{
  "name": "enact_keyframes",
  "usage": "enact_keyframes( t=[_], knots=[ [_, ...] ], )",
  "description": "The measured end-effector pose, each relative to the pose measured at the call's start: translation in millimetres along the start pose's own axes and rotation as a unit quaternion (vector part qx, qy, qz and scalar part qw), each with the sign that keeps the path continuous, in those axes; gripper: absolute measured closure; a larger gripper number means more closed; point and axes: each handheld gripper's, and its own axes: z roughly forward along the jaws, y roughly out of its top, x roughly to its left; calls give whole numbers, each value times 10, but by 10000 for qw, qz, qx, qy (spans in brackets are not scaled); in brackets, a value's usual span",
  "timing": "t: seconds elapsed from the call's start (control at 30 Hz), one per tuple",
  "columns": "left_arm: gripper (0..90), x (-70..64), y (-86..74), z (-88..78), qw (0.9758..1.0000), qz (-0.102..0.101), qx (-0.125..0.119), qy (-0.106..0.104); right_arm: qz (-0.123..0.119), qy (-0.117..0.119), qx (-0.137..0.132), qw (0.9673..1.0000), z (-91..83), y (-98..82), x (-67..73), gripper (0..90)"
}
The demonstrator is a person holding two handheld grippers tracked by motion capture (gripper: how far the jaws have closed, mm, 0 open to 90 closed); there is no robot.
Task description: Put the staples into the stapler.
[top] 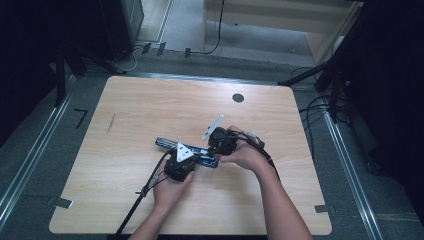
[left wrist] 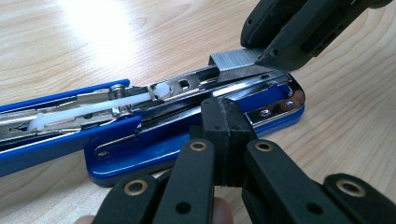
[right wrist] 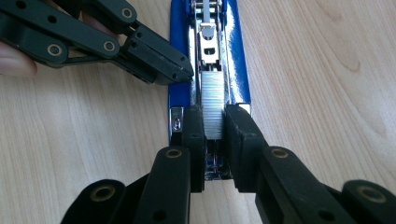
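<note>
**Ana:** Grippers first — how did the right gripper (right wrist: 214, 122) stand?

**Ben:** Its two black jaws were closed on a strip of staples (right wrist: 213, 98), one pad on each long side, as the right gripper view showed. The strip lay along the open metal channel of a blue stapler (right wrist: 180, 93), and the jaws straddled that channel at the stapler's near end.

**Ana:** And the left gripper (left wrist: 223, 123)?

**Ben:** Fully closed, pads pressed together with nothing between them. In its own view the tip rested against the side of the stapler's blue base (left wrist: 196, 149), just below the chrome rail. Just beyond it, across the rail, the right gripper (left wrist: 280, 51) came down on the staples (left wrist: 233, 63).

**Ana:** Where did the rest of the stapler run from there?

**Ben:** Away to the left gripper's left, the blue top arm swung open, with a white pusher rod (left wrist: 93, 107) lying in the channel.

**Ana:** And around the two grippers?

**Ben:** From the high view, the left gripper (top: 180, 161) and right gripper (top: 220, 142) met over the stapler (top: 167, 143) near the middle of a light wooden table (top: 125, 110). A dark round hole (top: 238, 98) sat well beyond them, toward the far edge.
</note>
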Motion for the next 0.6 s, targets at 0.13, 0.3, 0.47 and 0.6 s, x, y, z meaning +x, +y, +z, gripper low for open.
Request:
enact_keyframes(
  t=[0.13,0.3,0.47,0.6],
  knots=[
    [900,1,0,0,10000,-2,1,-3,4,6,-3,10000,-1,-2,-4,797],
    [900,1,0,0,10000,-5,1,-4,18,24,4,10000,2,-1,-6,797],
    [900,1,0,0,10000,-6,0,-5,49,43,24,10000,8,7,-5,795],
    [900,1,0,0,10000,-5,1,-5,21,48,10,10000,10,7,-12,793]
  ],
)
